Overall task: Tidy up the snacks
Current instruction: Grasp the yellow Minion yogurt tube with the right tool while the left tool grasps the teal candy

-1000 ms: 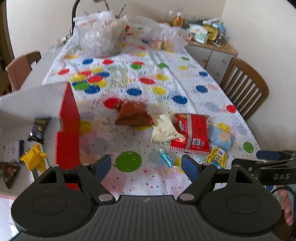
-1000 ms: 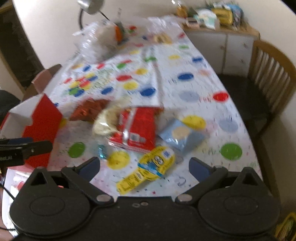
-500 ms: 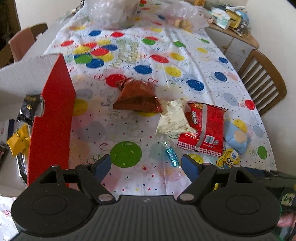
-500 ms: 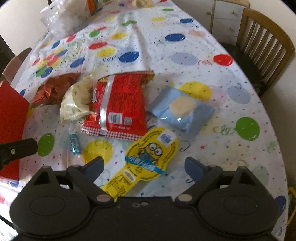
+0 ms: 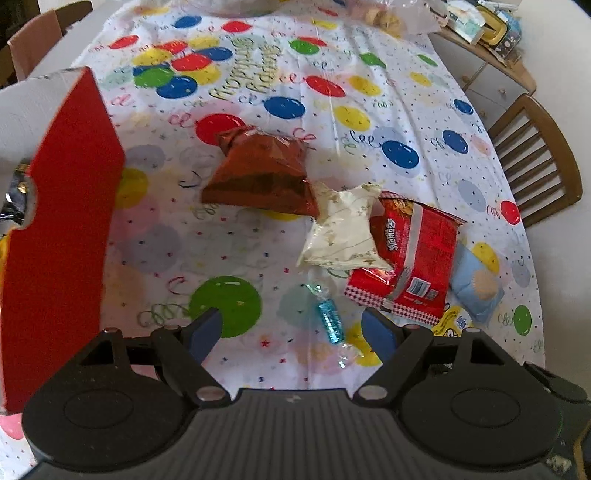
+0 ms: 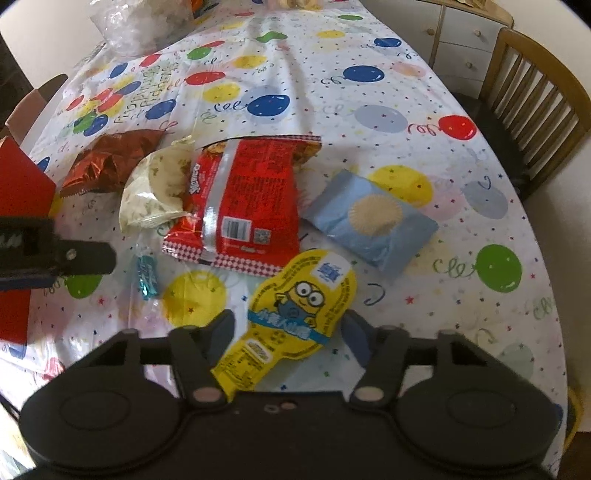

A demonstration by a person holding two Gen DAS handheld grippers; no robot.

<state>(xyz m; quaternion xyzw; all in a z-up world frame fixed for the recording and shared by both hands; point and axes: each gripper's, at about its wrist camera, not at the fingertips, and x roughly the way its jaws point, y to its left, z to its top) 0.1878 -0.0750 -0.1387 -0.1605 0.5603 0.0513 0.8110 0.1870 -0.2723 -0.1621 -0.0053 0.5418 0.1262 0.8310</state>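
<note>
Yellow packet point(image 6: 295, 314) between closing jaws.

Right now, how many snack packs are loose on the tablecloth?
6: brown bag, cream bag, red bag, blue pack, yellow pack nearest, teal candy. More in the box.

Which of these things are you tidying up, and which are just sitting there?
For the job: brown foil bag, cream packet, red snack bag, blue packet, yellow cartoon packet, teal sweet, red box.
Just lying about: clear plastic bag, wooden chair, cabinet, balloon tablecloth.
</note>
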